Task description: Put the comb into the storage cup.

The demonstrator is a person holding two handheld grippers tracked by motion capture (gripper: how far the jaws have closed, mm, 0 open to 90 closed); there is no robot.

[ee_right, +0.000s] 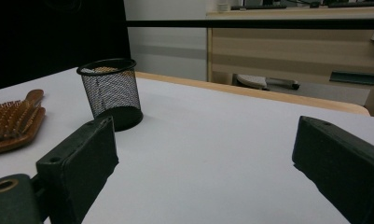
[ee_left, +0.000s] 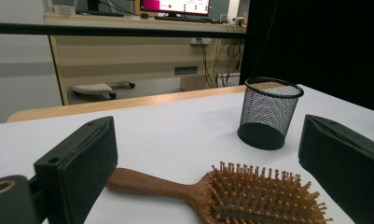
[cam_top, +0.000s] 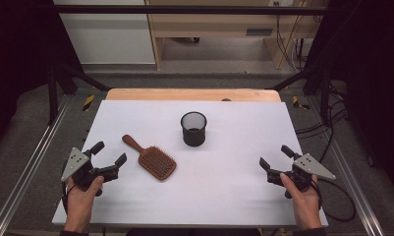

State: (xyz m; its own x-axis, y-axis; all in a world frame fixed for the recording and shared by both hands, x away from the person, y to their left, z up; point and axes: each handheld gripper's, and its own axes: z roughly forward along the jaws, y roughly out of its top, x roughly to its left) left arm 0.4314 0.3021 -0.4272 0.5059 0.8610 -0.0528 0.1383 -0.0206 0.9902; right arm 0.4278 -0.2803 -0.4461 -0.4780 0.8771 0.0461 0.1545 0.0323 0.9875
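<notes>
No legible text, label, brand, number or sign is present; the monitor (ee_left: 174, 6) on the far desk in the left gripper view displays a magenta screen whose content is too small to read.

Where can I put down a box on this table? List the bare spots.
Bare: the right half, between the mesh pen cup and the right gripper; the near strip between both grippers; the far-left corner behind the wooden hairbrush. Crowded: the left-centre, where the left gripper sits beside the brush.
</notes>
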